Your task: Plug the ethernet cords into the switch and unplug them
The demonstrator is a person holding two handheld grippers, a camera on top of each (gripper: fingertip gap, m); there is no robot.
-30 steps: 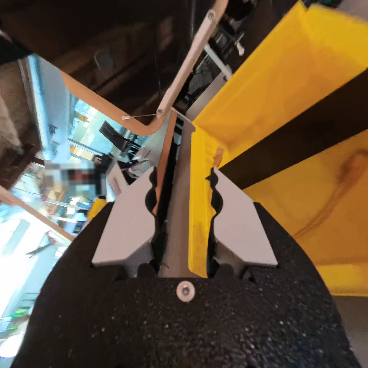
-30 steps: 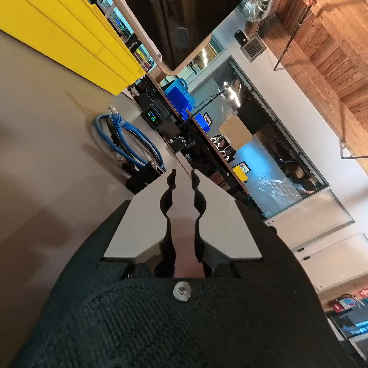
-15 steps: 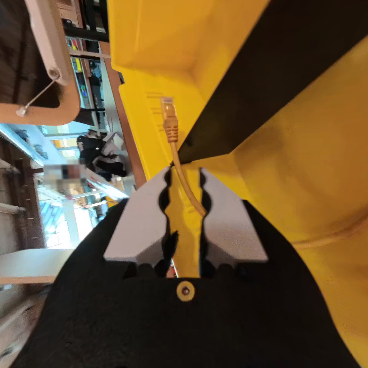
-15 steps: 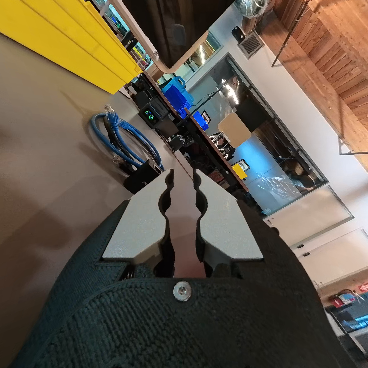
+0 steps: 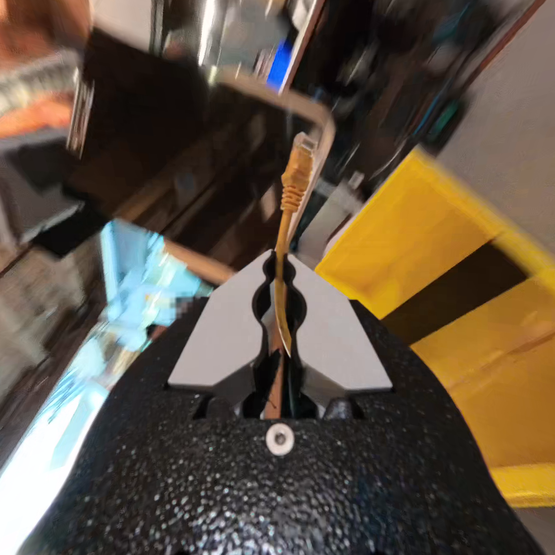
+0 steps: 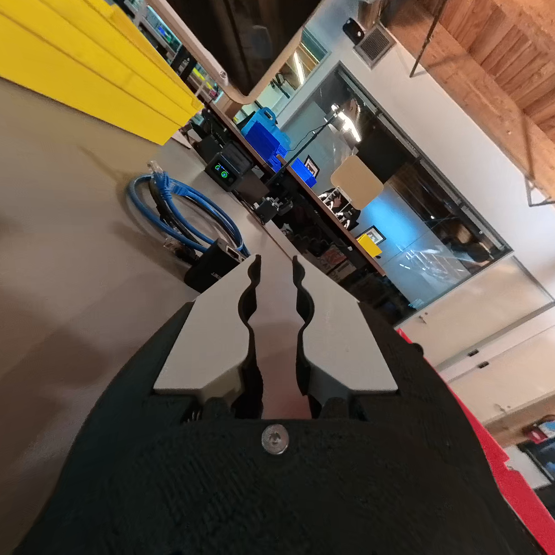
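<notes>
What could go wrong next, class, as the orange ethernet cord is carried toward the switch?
1. The left gripper pinches the orange cord well behind its connector, so the plug may wobble and miss a port.
2. The blue cords lie coiled against the black switch, which could be nudged.
3. The right gripper is open and not steadying the switch.

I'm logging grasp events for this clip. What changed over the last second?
The left gripper closed its jaws on the orange ethernet cord and lifted it out of the yellow bin, plug pointing forward. The right gripper stayed open and empty, aimed past the black switch and blue cords on the table.
</notes>
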